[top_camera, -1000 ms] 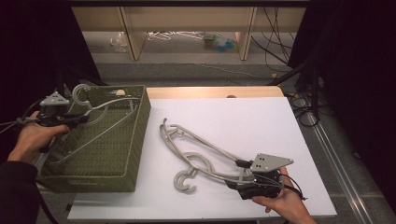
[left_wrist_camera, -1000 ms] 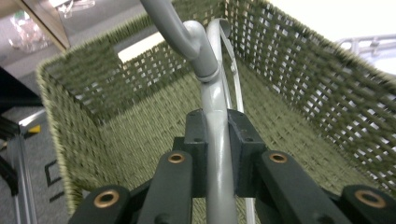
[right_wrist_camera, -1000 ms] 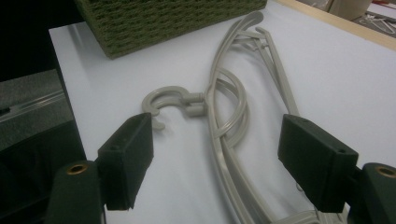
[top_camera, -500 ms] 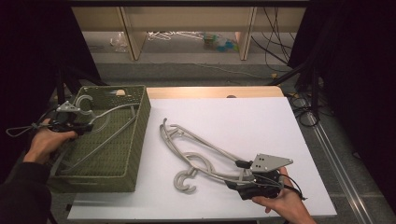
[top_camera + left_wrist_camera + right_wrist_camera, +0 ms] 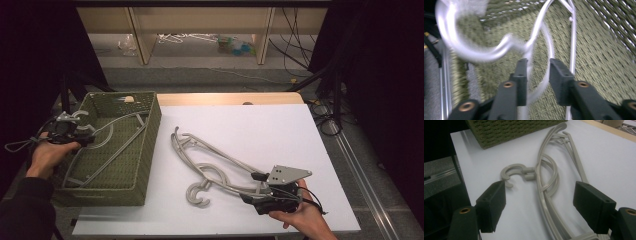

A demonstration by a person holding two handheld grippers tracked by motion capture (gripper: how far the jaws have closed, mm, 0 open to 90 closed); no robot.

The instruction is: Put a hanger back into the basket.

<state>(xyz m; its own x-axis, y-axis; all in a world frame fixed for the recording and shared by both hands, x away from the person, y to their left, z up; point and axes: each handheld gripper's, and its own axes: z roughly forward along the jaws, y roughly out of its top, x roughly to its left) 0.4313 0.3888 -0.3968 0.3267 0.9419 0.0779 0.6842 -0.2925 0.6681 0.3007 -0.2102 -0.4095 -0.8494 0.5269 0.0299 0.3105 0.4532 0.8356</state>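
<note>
- The grey plastic hangers (image 5: 215,162) lie stacked on the white table (image 5: 280,125), their long axis running diagonally from near the basket's right wall down toward the table's near-right corner. One hook (image 5: 198,194) curls toward the near edge.
- The right gripper (image 5: 260,192) sits at the near-right end of that stack. In the right gripper view its jaws stand wide apart and hold nothing, and the hangers (image 5: 549,182) run lengthwise away from the camera through the gap between them.
- That is the relation that matters: the stack lies in line with the jaws, not across them, so my judgement is that a close here would pinch the bundled arms from their sides near the end bar.
- The right hand (image 5: 300,217) is plainly the nearer one to these hangers; the left is well apart, over the basket.
- The green woven basket (image 5: 145,150) stands at the table's left edge with a pale hanger (image 5: 107,145) lying inside it, tilted against the walls.
- The left gripper (image 5: 85,137) is at the basket's left rim. In the left gripper view its jaws are partly open with the hanger's wire-thin arm (image 5: 536,40) passing between them; the blur leaves me unable to tell whether they touch it.
- The left hand (image 5: 47,155) holds that gripper from outside the basket's left wall.
</note>
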